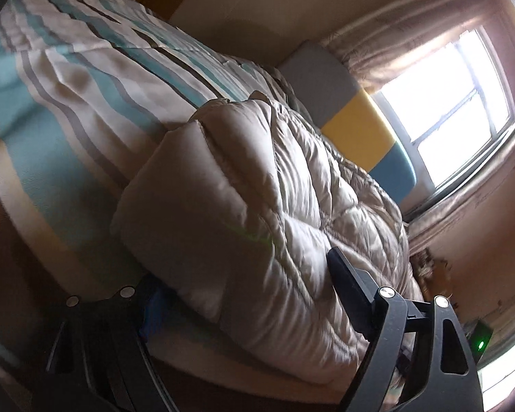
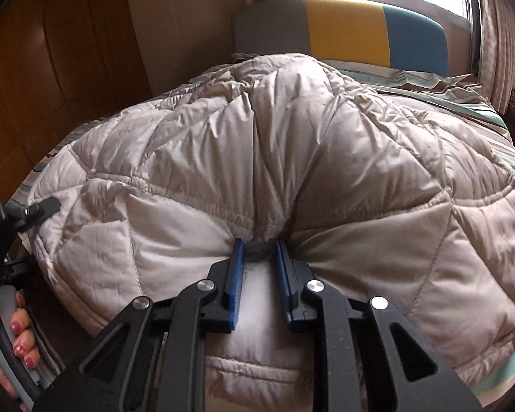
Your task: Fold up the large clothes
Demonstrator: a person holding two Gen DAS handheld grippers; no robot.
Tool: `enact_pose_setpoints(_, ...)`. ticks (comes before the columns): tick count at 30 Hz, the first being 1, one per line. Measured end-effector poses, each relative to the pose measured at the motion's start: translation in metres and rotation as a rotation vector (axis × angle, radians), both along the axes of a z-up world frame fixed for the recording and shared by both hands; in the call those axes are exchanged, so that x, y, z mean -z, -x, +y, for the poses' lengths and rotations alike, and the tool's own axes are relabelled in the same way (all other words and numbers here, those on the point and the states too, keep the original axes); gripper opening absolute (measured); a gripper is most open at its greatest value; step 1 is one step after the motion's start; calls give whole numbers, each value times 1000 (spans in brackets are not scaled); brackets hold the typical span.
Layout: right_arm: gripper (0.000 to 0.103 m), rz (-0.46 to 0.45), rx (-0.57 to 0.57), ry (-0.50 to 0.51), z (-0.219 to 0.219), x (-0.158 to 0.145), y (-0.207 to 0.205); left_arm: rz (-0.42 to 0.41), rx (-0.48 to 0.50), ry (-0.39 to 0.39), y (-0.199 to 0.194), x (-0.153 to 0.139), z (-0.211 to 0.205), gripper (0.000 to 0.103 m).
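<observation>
A large beige quilted puffer coat point(image 2: 257, 158) lies heaped on the bed. My right gripper point(image 2: 260, 250) is shut on a bunched fold of the coat's near edge, the cloth pinched between the blue pads. My left gripper point(image 1: 243, 274) straddles the coat's thick folded corner point(image 1: 223, 185), with one finger point(image 1: 350, 281) on top and the other under the cloth, hidden. It also shows in the right wrist view point(image 2: 41, 207) at the coat's left corner, held by a hand.
The bed has a striped teal, white and brown cover point(image 1: 68, 79). A grey, yellow and blue headboard point(image 2: 346, 31) stands at the far end under a curtained window point(image 1: 456, 103). A wooden wardrobe point(image 2: 51, 68) is to the left.
</observation>
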State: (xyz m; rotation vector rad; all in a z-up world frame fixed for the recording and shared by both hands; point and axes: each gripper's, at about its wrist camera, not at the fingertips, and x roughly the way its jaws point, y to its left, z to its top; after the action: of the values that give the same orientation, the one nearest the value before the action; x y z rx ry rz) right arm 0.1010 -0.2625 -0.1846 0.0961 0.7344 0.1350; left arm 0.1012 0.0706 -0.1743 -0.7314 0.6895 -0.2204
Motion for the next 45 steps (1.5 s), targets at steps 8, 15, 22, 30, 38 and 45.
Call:
enact_pose_setpoints(8,18,-22,23,32,5,1,5,62,-60,102,-10,-4,-14,37)
enact_pose_setpoints(15,17,-12,29,12,7,-1,13,-247,88,-165,7,-85,-72,31)
enact_pose_setpoints(22,27,-47,89,-60,-19,-21,41,-466,238,-352,32,-131,-134,31)
enact_pose_setpoints(30,41,-57,402,68,-103,-42,98,-561,314,-469,41,-141,-170,31)
enact_pose_setpoints(38,52,18,579,56,-161,-26,134,-661,433,-556,51,-145,-222,31)
enact_pose_setpoints(45,51,1,614,127,-156,-37,142,-691,530,-600,53,-139,-270,31)
